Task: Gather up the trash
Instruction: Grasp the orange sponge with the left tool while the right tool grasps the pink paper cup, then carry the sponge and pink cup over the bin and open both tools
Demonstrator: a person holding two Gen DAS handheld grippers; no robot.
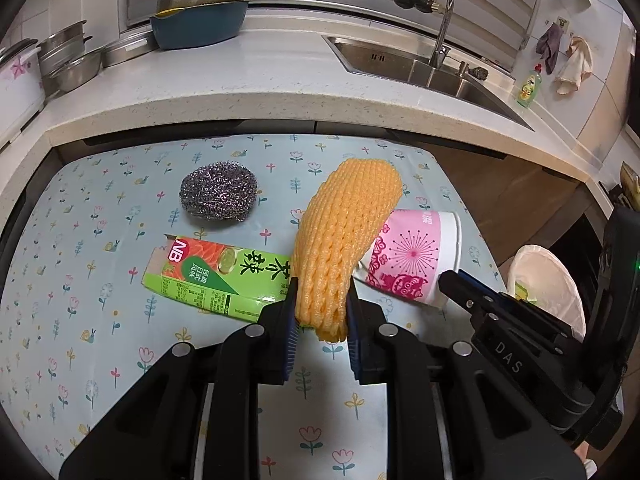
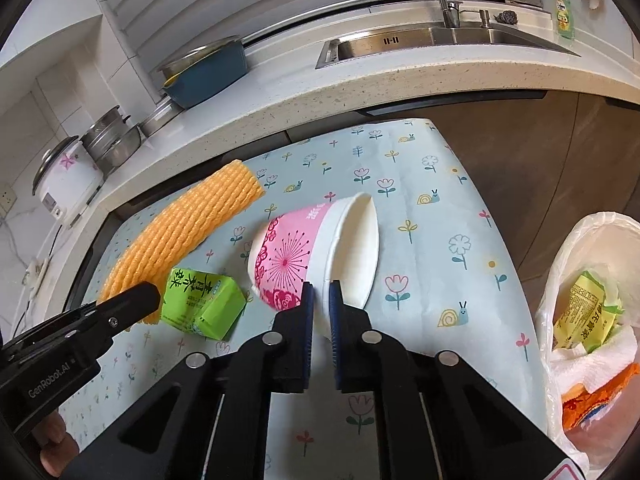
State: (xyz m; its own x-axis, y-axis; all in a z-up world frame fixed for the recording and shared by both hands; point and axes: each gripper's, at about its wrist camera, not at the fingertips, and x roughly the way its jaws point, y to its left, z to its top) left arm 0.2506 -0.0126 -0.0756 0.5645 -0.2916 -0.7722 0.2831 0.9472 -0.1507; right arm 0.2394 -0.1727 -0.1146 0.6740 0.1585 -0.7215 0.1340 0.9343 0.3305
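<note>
My left gripper [image 1: 321, 304] is shut on the near end of an orange foam fruit net [image 1: 344, 236], which sticks up and forward over the floral table; the net also shows in the right wrist view [image 2: 184, 232]. My right gripper [image 2: 321, 300] is shut on the rim of a pink and white paper cup [image 2: 304, 256] tipped on its side; the cup also shows in the left wrist view [image 1: 416, 252]. A green carton [image 1: 216, 276] lies on the cloth left of the net; it also shows in the right wrist view [image 2: 204, 304].
A steel wool scrubber [image 1: 219, 195] lies farther back on the table [image 1: 80, 280]. A white trash bag [image 2: 592, 320] with wrappers hangs open at the table's right. Beyond are the countertop [image 1: 256, 88], pots, a blue basin [image 1: 200, 20] and a sink [image 1: 420, 64].
</note>
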